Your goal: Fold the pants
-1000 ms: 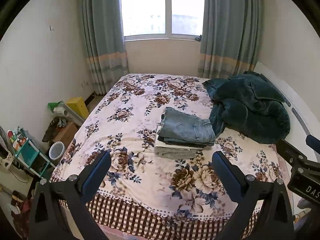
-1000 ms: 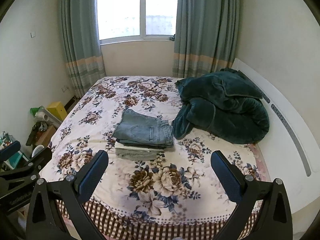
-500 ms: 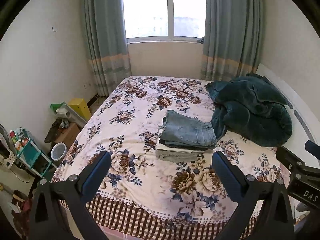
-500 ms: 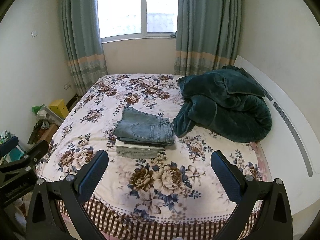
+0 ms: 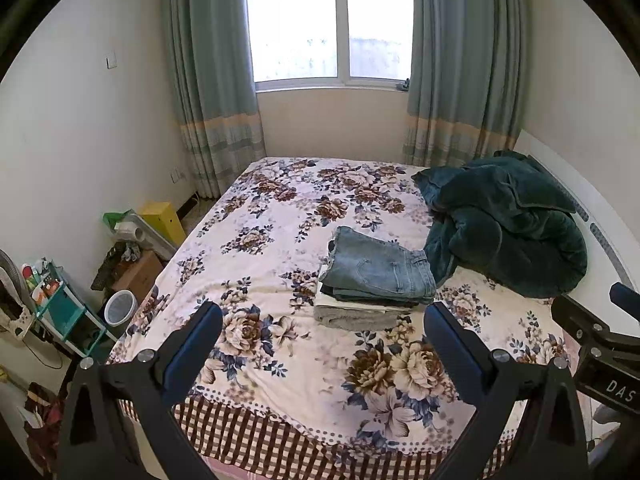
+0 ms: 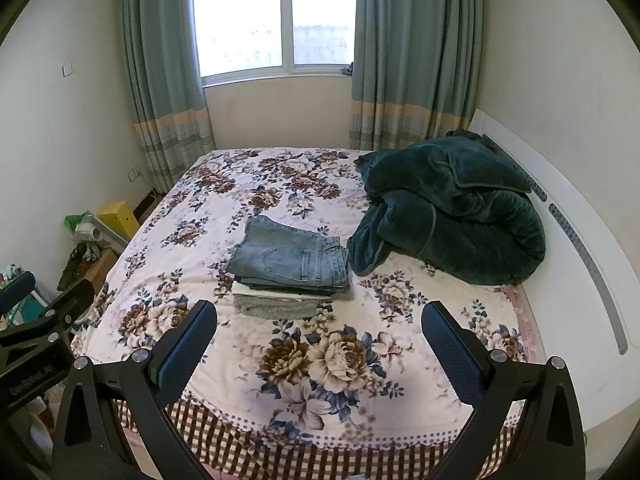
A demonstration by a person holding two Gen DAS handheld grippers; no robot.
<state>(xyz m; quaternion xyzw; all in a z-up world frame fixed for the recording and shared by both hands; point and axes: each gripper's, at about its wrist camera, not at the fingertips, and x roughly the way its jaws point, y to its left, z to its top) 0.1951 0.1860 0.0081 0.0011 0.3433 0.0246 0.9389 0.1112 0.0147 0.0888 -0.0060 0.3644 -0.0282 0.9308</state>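
Note:
Folded blue jeans (image 5: 378, 270) lie on top of a small stack of folded pants, with a white layer and a grey pair (image 5: 352, 318) beneath, in the middle of the floral bed (image 5: 280, 216). The stack also shows in the right wrist view (image 6: 290, 260). My left gripper (image 5: 322, 344) is open and empty, held back over the bed's near edge, well short of the stack. My right gripper (image 6: 319, 342) is open and empty too, beside the left one. Each gripper shows at the edge of the other's view.
A bunched dark green blanket (image 5: 508, 224) lies right of the stack, against the white headboard (image 6: 568, 232). Left of the bed stand a yellow box (image 5: 162, 220), a cardboard box, a white bin (image 5: 118, 308) and a teal rack (image 5: 60, 308). Curtains and a window are behind.
Both grippers have tilted up and drawn back slightly, so the bed and stack sit lower in both views. The stack has not moved. Both grippers stay open.

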